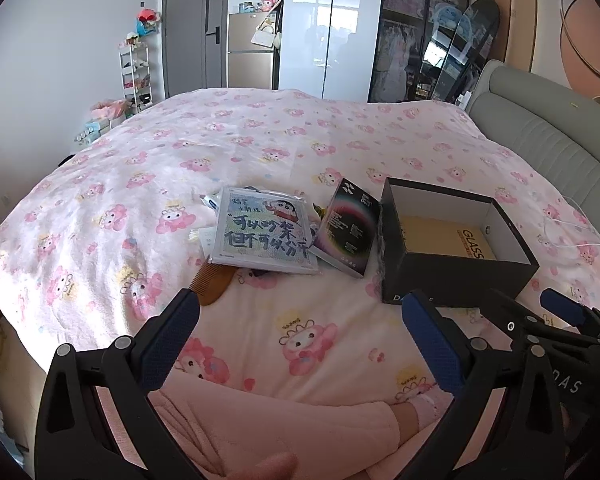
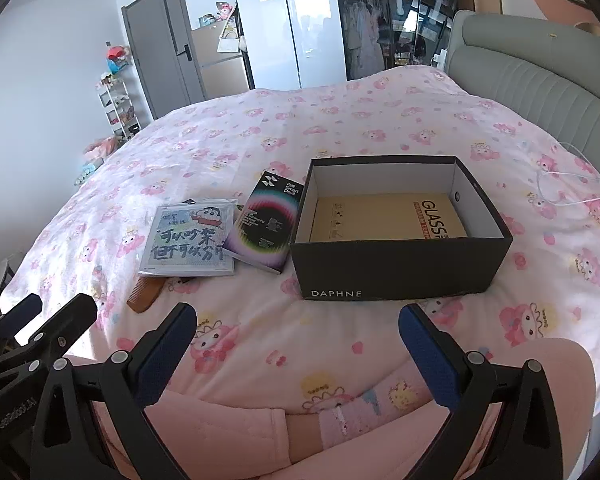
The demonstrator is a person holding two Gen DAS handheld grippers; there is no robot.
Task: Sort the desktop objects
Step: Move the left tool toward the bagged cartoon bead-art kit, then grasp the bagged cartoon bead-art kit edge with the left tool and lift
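Note:
An open black shoebox (image 1: 452, 280) (image 2: 388, 276) sits on the bed with a yellow "GLASS" package (image 1: 456, 240) (image 2: 388, 220) flat inside it. Left of the box lie a black phone-accessory box (image 1: 346, 226) (image 2: 266, 226), a cartoon picture pack (image 1: 266, 232) (image 2: 192, 240) and a wooden comb (image 1: 214, 286) (image 2: 144, 298) partly under the pack. My left gripper (image 1: 300, 308) is open and empty, short of the objects. My right gripper (image 2: 298, 318) is open and empty, in front of the shoebox.
The pink patterned bedspread (image 1: 180, 160) (image 2: 380, 120) covers the bed. A grey headboard (image 1: 548, 140) (image 2: 532, 68) stands at the right. A white cable (image 2: 568, 196) lies right of the box. My legs in pink (image 2: 240, 432) rest at the near edge.

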